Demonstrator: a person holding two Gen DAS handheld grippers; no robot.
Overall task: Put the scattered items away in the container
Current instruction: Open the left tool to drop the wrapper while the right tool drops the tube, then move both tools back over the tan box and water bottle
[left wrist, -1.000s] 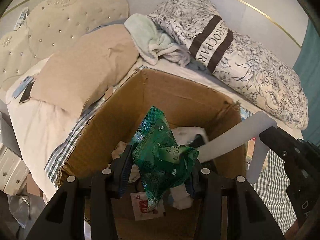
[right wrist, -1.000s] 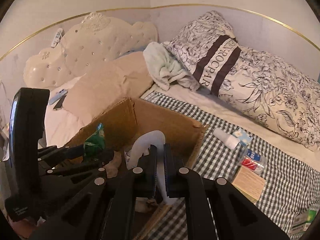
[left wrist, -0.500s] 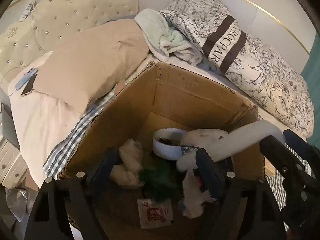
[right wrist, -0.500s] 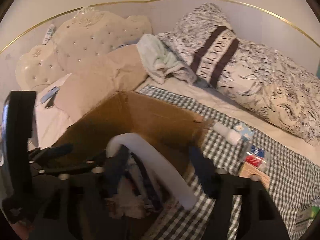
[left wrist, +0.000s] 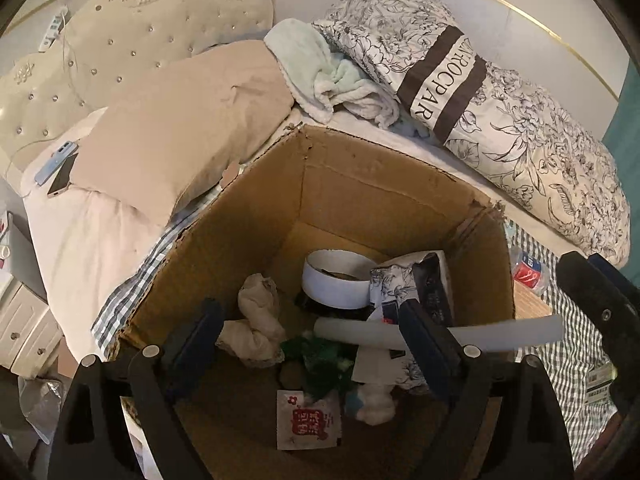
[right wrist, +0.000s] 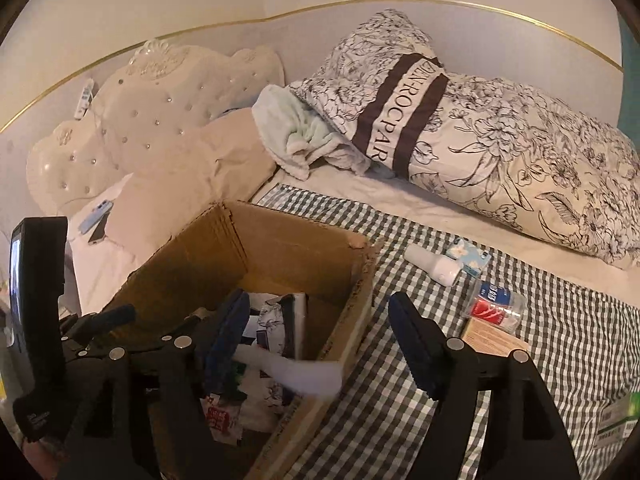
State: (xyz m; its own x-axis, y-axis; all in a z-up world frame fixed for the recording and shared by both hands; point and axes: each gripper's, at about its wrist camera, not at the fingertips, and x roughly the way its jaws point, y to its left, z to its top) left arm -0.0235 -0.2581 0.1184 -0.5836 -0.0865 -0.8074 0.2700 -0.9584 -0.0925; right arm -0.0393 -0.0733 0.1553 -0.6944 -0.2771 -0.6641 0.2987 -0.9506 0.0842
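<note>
Both the left gripper (left wrist: pixel 310 344) and right gripper (right wrist: pixel 318 334) have jaws apart, empty; the pale tube (left wrist: pixel 500 334) overhangs the box (left wrist: pixel 380 184), its inner end hidden.

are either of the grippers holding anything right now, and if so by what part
Nothing is held. The left gripper and right gripper both stand open; the white tube lies loose across the cardboard box rim.

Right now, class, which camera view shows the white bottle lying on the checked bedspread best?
The right wrist view: the white bottle lies fully visible on the checked bedspread, beside a floral tissue pack. The left wrist view does not show it; there the cardboard box fills the frame.
</note>
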